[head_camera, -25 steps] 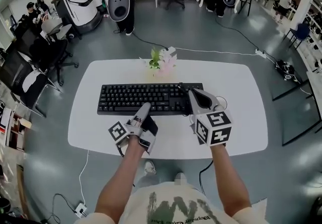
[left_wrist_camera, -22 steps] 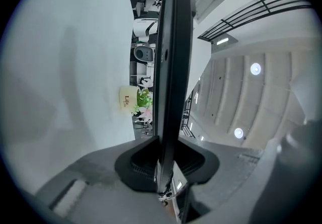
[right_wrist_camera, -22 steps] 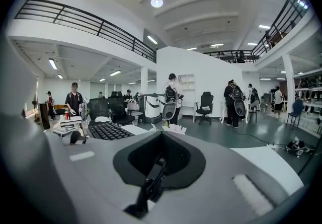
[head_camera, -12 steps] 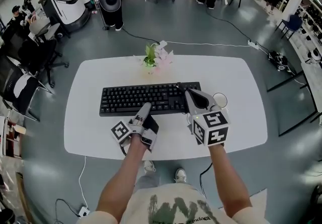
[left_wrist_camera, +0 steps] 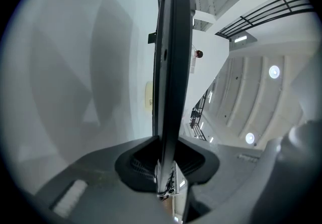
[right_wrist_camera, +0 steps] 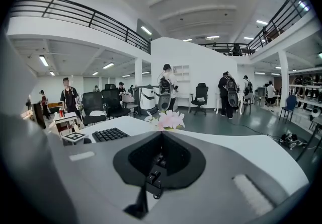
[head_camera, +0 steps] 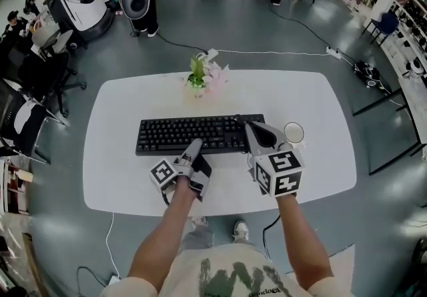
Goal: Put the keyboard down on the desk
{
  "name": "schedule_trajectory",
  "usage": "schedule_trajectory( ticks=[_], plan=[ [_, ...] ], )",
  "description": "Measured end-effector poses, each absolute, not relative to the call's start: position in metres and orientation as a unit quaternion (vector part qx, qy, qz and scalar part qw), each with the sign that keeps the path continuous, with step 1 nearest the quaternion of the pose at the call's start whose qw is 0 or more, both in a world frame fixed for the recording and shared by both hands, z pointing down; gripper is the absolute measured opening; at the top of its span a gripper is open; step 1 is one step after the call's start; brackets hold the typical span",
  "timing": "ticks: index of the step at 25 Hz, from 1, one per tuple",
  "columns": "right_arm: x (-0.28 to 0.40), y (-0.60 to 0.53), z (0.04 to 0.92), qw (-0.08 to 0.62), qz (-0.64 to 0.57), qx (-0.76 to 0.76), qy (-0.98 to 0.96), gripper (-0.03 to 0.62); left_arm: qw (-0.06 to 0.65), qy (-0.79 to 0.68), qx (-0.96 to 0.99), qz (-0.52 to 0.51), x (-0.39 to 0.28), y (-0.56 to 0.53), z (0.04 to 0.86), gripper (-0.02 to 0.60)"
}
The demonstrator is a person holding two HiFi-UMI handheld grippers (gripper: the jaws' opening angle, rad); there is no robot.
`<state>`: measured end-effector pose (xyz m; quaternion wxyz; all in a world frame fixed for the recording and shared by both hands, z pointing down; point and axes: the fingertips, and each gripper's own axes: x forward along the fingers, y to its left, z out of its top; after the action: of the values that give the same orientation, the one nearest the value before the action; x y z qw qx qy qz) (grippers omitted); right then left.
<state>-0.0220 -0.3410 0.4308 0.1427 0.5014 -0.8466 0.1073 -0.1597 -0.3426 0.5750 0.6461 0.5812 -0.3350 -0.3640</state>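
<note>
A black keyboard (head_camera: 187,134) lies lengthwise across the middle of the white desk (head_camera: 313,95), low at its surface; whether it rests on the desk I cannot tell. My left gripper (head_camera: 194,147) is shut on the keyboard's near edge, a little right of its middle. In the left gripper view the keyboard (left_wrist_camera: 173,67) runs edge-on up out of the left gripper (left_wrist_camera: 166,177). My right gripper (head_camera: 250,130) is shut on the keyboard's right end; keys show between the right gripper (right_wrist_camera: 158,160) jaws, and the rest of the keyboard (right_wrist_camera: 108,134) stretches off to the left.
A small pot of pink flowers (head_camera: 203,75) stands on the desk just behind the keyboard. A white cup (head_camera: 293,132) sits right of my right gripper. Office chairs, robots and cables are on the floor around the desk, with people at the back.
The head view has shifted a little and the white cup now shows fully beside the right gripper. Both grippers keep their hold on the keyboard in about the same place.
</note>
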Motion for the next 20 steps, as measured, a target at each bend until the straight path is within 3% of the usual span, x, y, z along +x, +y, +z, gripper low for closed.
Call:
schedule_trajectory(
  ticks=[20],
  plan=[
    [-0.022,-0.351,0.457,0.147,0.139,0.506,-0.839,0.0,0.668,-0.36,0.549,-0.35,-0.158,-0.347,0.611,0.092]
  ],
)
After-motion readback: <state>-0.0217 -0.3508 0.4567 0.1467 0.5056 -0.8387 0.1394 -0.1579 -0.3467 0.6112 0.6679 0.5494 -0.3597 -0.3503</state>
